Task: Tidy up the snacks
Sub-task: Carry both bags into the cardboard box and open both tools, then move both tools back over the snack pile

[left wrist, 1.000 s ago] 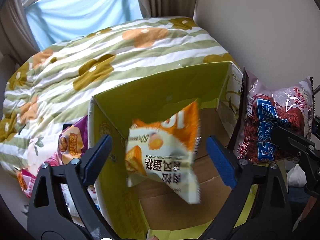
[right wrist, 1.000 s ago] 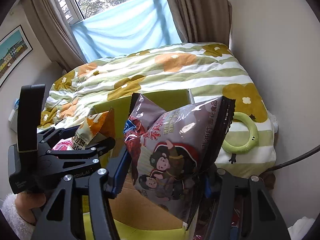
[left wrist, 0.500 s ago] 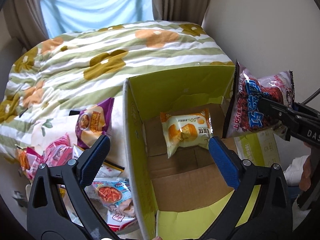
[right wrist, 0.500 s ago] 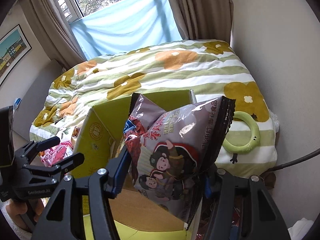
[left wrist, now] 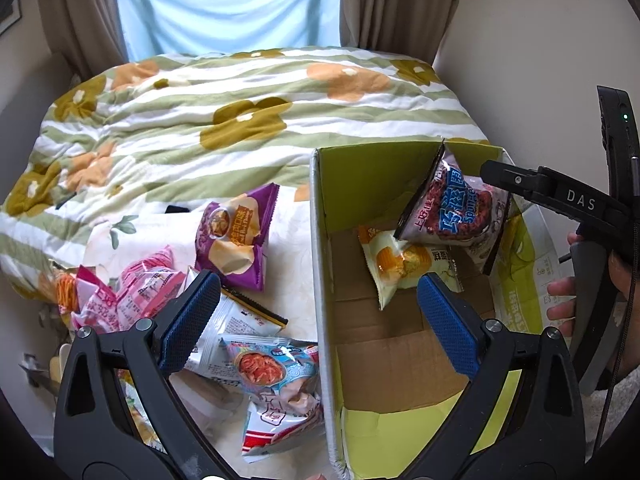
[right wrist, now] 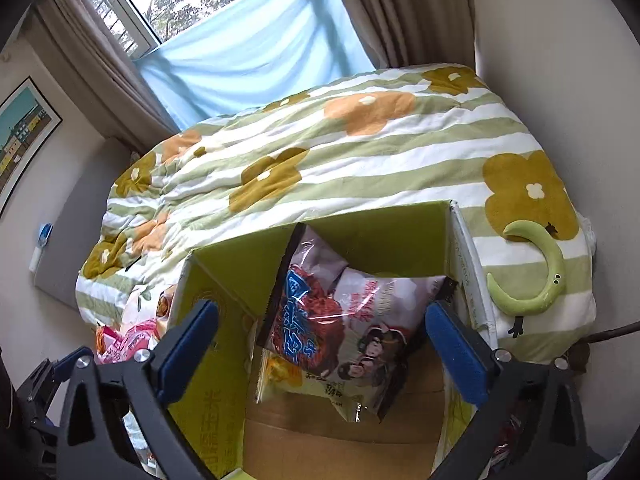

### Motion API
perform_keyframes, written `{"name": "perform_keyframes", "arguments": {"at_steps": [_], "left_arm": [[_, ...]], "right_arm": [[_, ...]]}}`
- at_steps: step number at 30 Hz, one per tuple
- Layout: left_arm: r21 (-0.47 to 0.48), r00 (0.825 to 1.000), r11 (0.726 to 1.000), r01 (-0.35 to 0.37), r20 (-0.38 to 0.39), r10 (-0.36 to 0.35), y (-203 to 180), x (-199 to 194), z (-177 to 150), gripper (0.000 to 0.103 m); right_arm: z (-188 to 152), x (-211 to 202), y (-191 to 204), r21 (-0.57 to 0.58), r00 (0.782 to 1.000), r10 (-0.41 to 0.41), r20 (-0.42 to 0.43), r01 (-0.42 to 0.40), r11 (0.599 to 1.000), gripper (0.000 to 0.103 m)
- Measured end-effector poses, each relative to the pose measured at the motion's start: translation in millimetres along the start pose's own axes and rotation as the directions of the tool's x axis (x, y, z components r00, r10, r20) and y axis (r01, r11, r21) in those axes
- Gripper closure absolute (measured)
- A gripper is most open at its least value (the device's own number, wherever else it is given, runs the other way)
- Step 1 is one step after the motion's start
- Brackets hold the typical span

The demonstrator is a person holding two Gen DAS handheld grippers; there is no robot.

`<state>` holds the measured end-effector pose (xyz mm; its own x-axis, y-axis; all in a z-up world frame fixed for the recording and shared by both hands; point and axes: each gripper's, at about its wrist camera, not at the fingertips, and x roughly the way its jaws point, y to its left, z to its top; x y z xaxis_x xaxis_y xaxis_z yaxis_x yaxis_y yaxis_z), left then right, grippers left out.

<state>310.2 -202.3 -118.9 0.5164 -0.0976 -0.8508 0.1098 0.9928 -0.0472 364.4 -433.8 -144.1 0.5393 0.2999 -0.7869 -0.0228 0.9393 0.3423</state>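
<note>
One cardboard box (left wrist: pixel 404 344) with green inner walls sits on the bed, open at the top. Two snack packets are inside it. The yellow cake packet (left wrist: pixel 404 262) lies flat on the box floor toward the far end, long axis running roughly across the box. The grey-and-red snack bag (right wrist: pixel 340 328) is tilted, leaning over the cake packet, with one sealed black edge (right wrist: pixel 280 280) pointing up toward the far green wall; its long axis slopes from that upper far edge down toward the near right side.

Outside the box, on the left: one purple chip bag (left wrist: pixel 236 240), one cluster of pink packets (left wrist: pixel 128 292) (count unclear, they overlap), one white packet with a black strip (left wrist: pixel 236 316), and one blue-and-red noodle packet (left wrist: pixel 276 376) nearest the box wall.

One green crescent-shaped toy (right wrist: pixel 536 276) lies on the striped quilt (right wrist: pixel 360 152) right of the box.

Right gripper (right wrist: pixel 320 344): jaws opening wide, blue pads clear of the bag on both sides; the bag is released, sitting below and between them. Left gripper (left wrist: pixel 316 316): jaws spread, nothing between the pads, straddling the box's left wall.
</note>
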Motion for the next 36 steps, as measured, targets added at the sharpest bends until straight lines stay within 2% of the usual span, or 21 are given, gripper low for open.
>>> {"name": "perform_keyframes", "arguments": {"at_steps": [2,6,10,20,23,29,36], "left_arm": [[-0.003,1.0,1.0,-0.003,-0.005,0.003,1,2,-4,0.005],[-0.012,1.0,1.0,0.005,-0.018,-0.005,0,5,-12,0.005],[-0.009,1.0,1.0,0.014,-0.007,-0.014,-3,-2,-16,0.005],[-0.028,0.996,0.999,-0.023,0.085,0.025,-2,-60,-25,0.005],[-0.041,0.994,0.998,-0.044,0.102,0.048,7,-81,-33,0.005],[-0.084,0.986,0.993,-0.08,0.139,0.092,42,-122,-60,0.005],[-0.122,0.98,0.987,-0.103,0.158,0.122,110,-155,-100,0.005]], "right_arm": [[-4,-4,-4,0.003,1.0,-0.009,0.017,0.009,1.0,0.0],[-15,-10,-4,-0.043,0.999,-0.05,-0.019,0.049,0.998,0.0],[-21,-19,-2,-0.055,0.998,-0.055,-0.022,0.053,0.997,0.0],[-30,-65,15,-0.114,0.999,-0.048,0.005,0.048,0.992,0.0],[-34,-89,29,-0.158,0.997,-0.054,0.058,0.062,0.985,0.0],[-49,-116,52,-0.204,0.994,-0.03,0.103,0.051,0.978,0.0],[-90,-141,103,-0.245,0.99,-0.014,0.141,0.048,0.968,0.0]]}}
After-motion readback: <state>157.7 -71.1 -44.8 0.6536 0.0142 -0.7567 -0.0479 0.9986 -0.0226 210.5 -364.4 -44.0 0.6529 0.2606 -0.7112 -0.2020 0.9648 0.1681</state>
